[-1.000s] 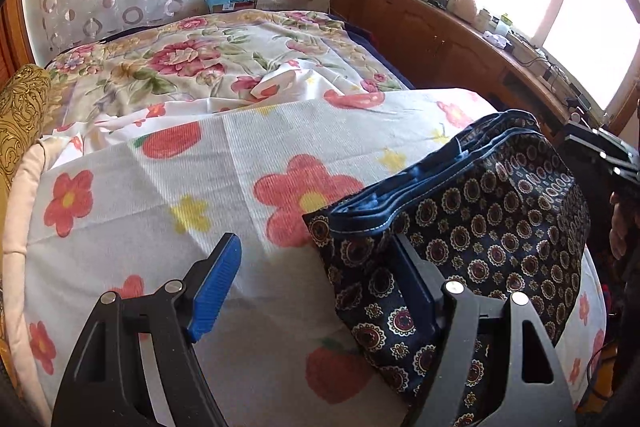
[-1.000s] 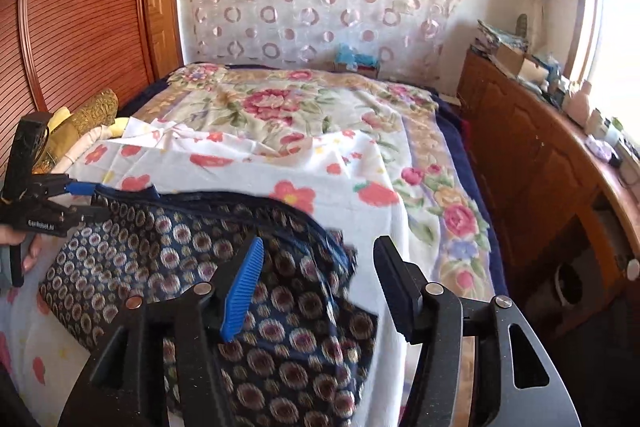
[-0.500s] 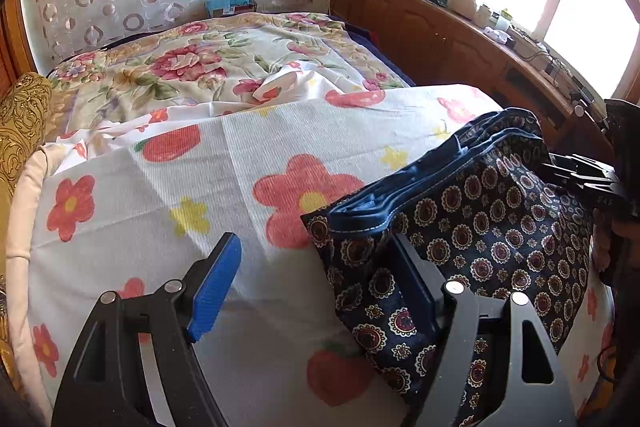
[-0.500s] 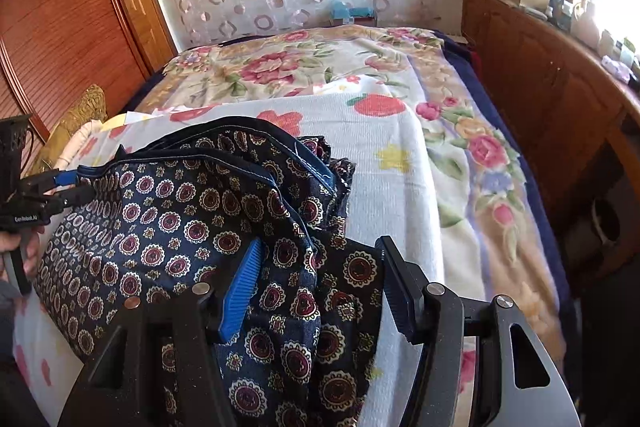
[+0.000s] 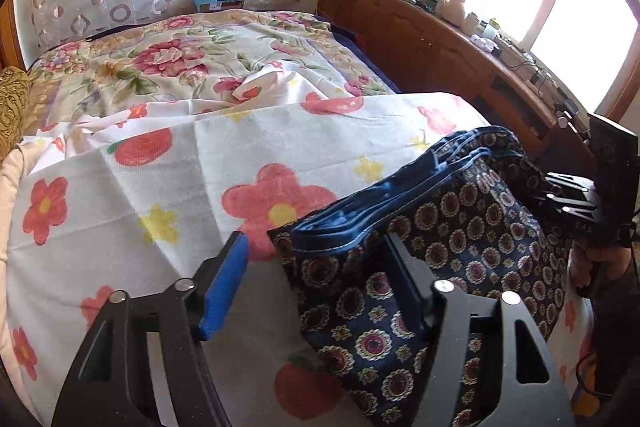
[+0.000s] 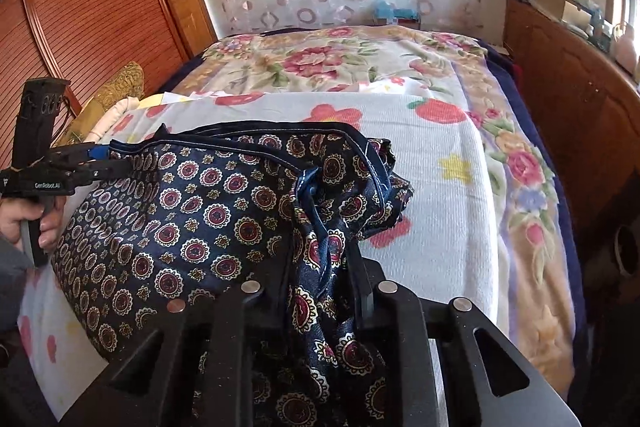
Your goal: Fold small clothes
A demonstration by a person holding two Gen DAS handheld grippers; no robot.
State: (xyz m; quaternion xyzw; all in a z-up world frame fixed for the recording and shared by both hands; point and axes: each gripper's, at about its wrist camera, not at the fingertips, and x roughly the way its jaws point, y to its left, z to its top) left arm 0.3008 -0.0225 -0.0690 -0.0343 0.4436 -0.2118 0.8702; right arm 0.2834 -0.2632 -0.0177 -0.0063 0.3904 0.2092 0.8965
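A navy garment with a red-and-cream medallion print [image 5: 460, 239] lies partly folded on the flowered sheet, its blue waistband edge turned toward the bed's middle. It fills the near left of the right wrist view [image 6: 208, 211]. My left gripper [image 5: 316, 267] is open, its right finger lying on the garment's left corner and its blue-padded left finger on the sheet. My right gripper [image 6: 320, 267] is shut on a bunched fold of the garment at its right end. The right gripper also shows at the far right of the left wrist view [image 5: 576, 203], and the left gripper shows at the left of the right wrist view [image 6: 80, 167].
The white sheet with red flowers [image 5: 168, 187] covers the near bed over a floral blanket [image 6: 320, 59]. A gold cushion [image 5: 12, 107] lies at the left edge. A wooden cabinet [image 5: 440, 43] with clutter runs along the right under a window. A wooden wardrobe [image 6: 92, 7] stands left.
My right gripper has closed on the garment's right end, which it hovered over open before. The left gripper has stayed open in place on the left corner.
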